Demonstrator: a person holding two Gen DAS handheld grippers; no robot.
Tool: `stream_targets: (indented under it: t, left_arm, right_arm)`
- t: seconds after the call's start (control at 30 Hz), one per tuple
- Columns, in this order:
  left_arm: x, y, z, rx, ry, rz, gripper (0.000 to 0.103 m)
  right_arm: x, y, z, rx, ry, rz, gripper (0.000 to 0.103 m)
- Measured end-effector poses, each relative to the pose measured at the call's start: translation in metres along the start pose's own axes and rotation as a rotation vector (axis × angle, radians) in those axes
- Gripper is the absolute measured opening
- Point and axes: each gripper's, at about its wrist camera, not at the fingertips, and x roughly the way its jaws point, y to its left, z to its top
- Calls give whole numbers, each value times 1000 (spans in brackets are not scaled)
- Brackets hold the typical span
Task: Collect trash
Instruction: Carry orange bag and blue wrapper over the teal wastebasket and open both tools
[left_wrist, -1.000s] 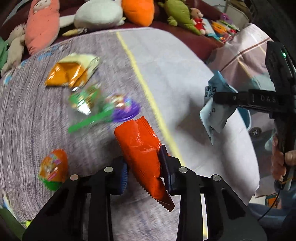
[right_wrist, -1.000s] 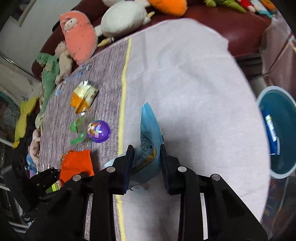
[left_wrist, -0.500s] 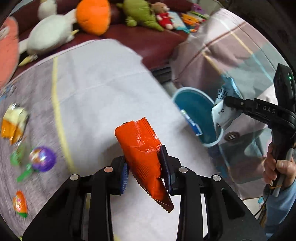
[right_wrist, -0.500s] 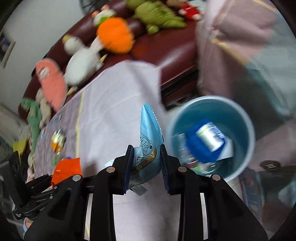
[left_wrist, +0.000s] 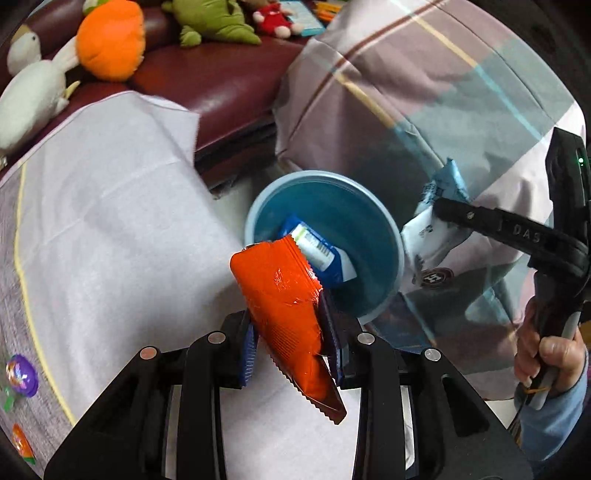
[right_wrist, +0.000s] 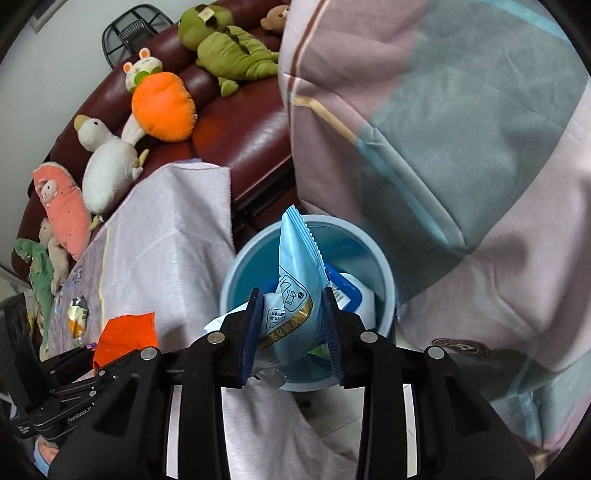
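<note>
My left gripper (left_wrist: 290, 349) is shut on an orange snack wrapper (left_wrist: 284, 299) and holds it over the table edge, just left of a blue trash bin (left_wrist: 384, 229). My right gripper (right_wrist: 291, 332) is shut on a light blue snack packet (right_wrist: 295, 273) and holds it above the bin (right_wrist: 386, 273). The bin holds a blue and white packet (left_wrist: 317, 254). The right gripper with its packet (left_wrist: 436, 218) also shows in the left wrist view, just right of the bin. The orange wrapper (right_wrist: 125, 334) shows at the lower left of the right wrist view.
A table under a pale cloth (left_wrist: 110, 221) lies left of the bin. On it are a purple candy (left_wrist: 20, 374), an orange-green egg wrapper (left_wrist: 22, 445) and a yellow packet (right_wrist: 77, 315). A dark red sofa (right_wrist: 236, 136) with plush toys stands behind. A checked blanket (right_wrist: 461, 147) hangs right of the bin.
Both grippers have swung right from over the table to the blue bin, each still carrying its wrapper. The right gripper's packet is now over the bin's opening.
</note>
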Motion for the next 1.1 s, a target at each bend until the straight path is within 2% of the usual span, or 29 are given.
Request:
stream_targets:
  t: [0.23,0.33,0.43,0.57,0.73,0.97,1.03,1.07,1.1]
  left_arm:
    - [21,-12,16,2,21,0,32]
    - [33,-15,20,1,41,2,32]
    - [44,-19,20,6,61,0,32]
    - [54,-24,22,17,76,-4,32]
    - [65,-27,21,17,93,-7,32]
    - [81,-34,23,20,109,-19,34]
    - [86,-37,23,16,113,-24,51]
    - [88,-38,23,13,110,-26,55]
    - [90,-38,23,12,110,-24,64]
  right_arm:
    - [22,-14,4,5,37,2,43]
    - [29,-20,4,25,47,8,54]
    - [30,-28,4,47,47,13,57]
    - [26,-35,4,58,38,4,71]
    - [21,-39,5,68,40,-1,76]
    - [16,-42,3,79,52,-17,76]
    - [15,-43,4,82,48,-23,76]
    - [14,-43,4,81,47,-24,76]
    - [13,-43,4,80,45,-28,76]
